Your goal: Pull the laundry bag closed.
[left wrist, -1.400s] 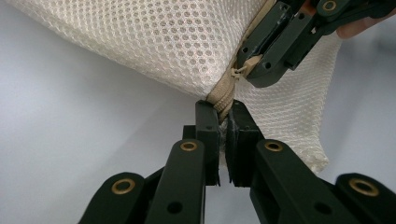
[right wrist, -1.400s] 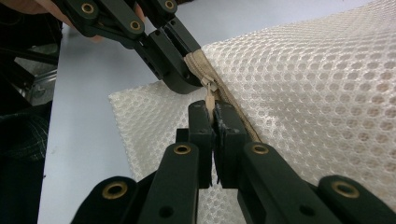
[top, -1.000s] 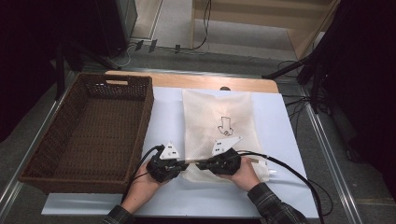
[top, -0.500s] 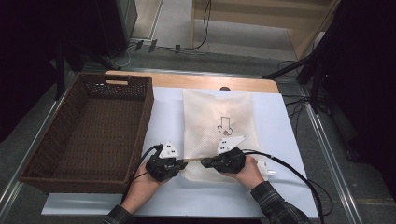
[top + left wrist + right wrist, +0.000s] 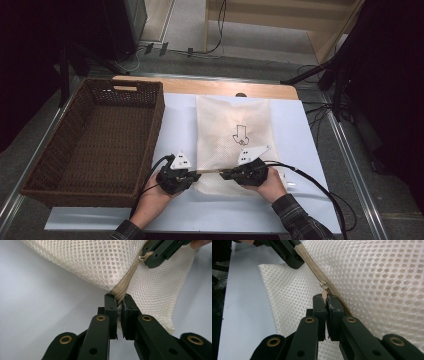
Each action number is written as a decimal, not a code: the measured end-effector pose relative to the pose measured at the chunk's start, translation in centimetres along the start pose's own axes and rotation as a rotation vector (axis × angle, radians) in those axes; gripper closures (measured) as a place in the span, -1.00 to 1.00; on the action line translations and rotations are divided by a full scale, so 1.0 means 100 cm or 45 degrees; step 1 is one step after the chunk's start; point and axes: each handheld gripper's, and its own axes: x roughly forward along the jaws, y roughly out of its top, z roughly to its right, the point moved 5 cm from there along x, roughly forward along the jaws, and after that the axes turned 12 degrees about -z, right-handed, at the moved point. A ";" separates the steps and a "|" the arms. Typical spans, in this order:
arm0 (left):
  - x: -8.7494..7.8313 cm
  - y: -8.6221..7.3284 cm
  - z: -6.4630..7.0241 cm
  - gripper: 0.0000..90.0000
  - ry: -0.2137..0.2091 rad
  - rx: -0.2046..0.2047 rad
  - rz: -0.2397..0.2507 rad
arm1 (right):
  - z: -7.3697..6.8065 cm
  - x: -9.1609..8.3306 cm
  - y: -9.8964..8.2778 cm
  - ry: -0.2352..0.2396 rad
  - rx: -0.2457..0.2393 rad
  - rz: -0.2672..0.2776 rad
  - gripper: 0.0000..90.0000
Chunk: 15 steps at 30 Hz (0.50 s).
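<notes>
**Both grippers clamped on the mesh bag's zipper**

The white mesh laundry bag [image 5: 234,135] lay flat on the table [image 5: 175,125], right next to the wicker basket [image 5: 95,140]. Left gripper [image 5: 119,305] was pinching the beige zipper tape [image 5: 125,286] at the bag's near edge; right gripper [image 5: 326,300] was squeezed tight on the zipper pull [image 5: 324,293].
</notes>
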 end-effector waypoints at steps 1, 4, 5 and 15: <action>0.000 0.000 0.000 0.90 -0.001 -0.002 0.005 | 0.000 -0.001 0.000 0.001 -0.001 0.004 0.95; 0.000 0.000 0.001 0.90 0.001 -0.004 0.003 | 0.001 -0.003 -0.002 0.003 0.006 0.009 0.95; 0.000 0.000 0.001 0.90 0.001 -0.001 0.001 | 0.001 -0.003 -0.002 -0.002 0.006 0.007 0.96; 0.000 0.000 0.001 0.89 -0.004 -0.007 0.001 | 0.003 -0.008 -0.009 -0.017 0.017 0.009 0.95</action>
